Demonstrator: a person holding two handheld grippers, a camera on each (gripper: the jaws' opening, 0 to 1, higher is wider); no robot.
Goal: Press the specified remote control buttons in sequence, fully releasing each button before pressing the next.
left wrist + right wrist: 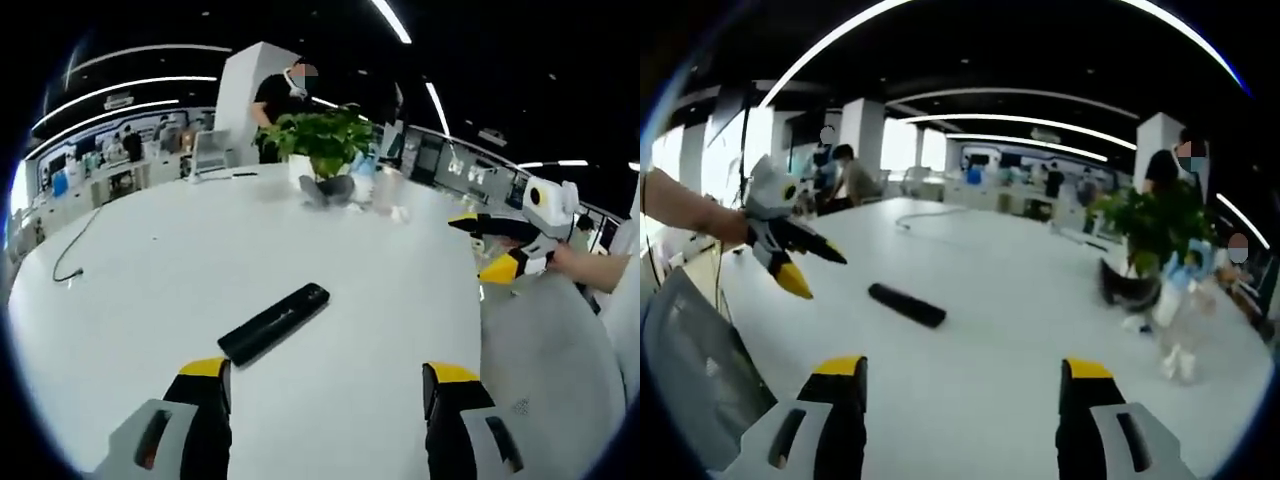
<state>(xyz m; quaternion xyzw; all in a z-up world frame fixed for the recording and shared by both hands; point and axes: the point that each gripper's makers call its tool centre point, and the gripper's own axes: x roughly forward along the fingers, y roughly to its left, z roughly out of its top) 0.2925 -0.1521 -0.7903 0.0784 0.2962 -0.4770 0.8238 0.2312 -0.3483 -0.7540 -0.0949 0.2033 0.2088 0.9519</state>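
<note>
Lying on white table [150,270]: remote [274,322], buttons indiscernible.

White round table [150,270], potted plant [322,140], dark ceiling, curved light strips [1030,95]

Bright ceiling light strips [392,20] lit the room evenly. Edges curved with fisheye distortion. Distant details were soft and blurry.

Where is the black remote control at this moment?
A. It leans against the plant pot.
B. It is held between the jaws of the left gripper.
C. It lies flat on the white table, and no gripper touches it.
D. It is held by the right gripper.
C: the remote control lies flat on the white table, ahead of the open left gripper and apart from the right gripper.
</note>
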